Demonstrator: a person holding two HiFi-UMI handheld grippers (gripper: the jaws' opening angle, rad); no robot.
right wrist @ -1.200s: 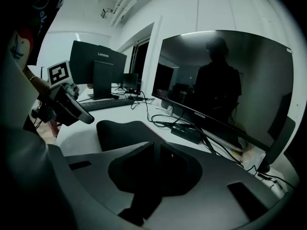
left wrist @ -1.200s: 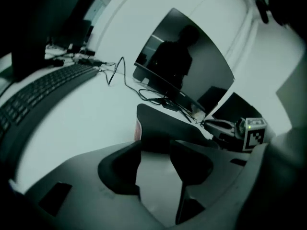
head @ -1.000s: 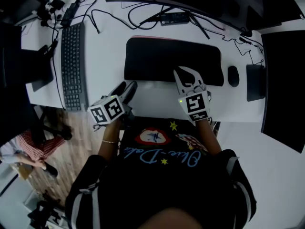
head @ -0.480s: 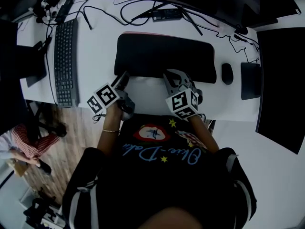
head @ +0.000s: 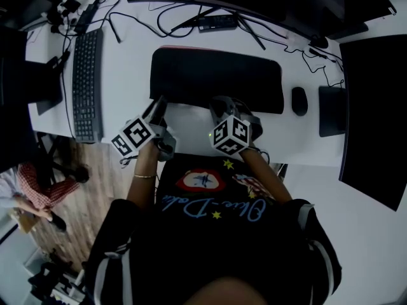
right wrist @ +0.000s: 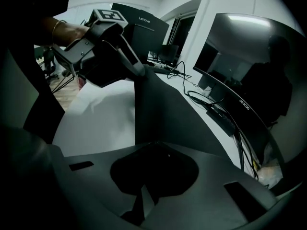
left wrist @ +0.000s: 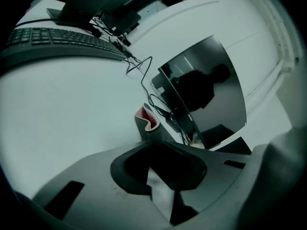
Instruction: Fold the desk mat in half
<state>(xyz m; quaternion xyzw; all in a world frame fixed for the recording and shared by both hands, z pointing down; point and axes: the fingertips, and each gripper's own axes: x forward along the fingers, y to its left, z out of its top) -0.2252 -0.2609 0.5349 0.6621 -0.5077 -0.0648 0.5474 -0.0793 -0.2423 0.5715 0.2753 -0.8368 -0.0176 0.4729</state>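
Observation:
The black desk mat (head: pixel 216 75) lies flat on the white desk (head: pixel 133 68). My left gripper (head: pixel 159 105) is at its near left corner. In the left gripper view the jaws (left wrist: pixel 154 142) have just been closing, and the mat's corner (left wrist: pixel 146 123) sits pinched between them, curled up to show its pink underside. My right gripper (head: pixel 220 103) holds the near edge around the middle. Its jaws (right wrist: pixel 154 145) have just closed the last bit on the mat (right wrist: pixel 163 109). That view also shows the left gripper (right wrist: pixel 103 37) at the raised corner.
A black keyboard (head: pixel 86 84) lies left of the mat, a mouse (head: pixel 297 100) and a flat black device (head: pixel 331 110) right of it. Cables and a power strip (head: pixel 213 21) run along the back. A dark monitor (head: pixel 375 107) fills the right side.
The left gripper moved up to the mat's near left corner and its jaws closed. The right gripper sank, rolled and shifted left along the near edge.

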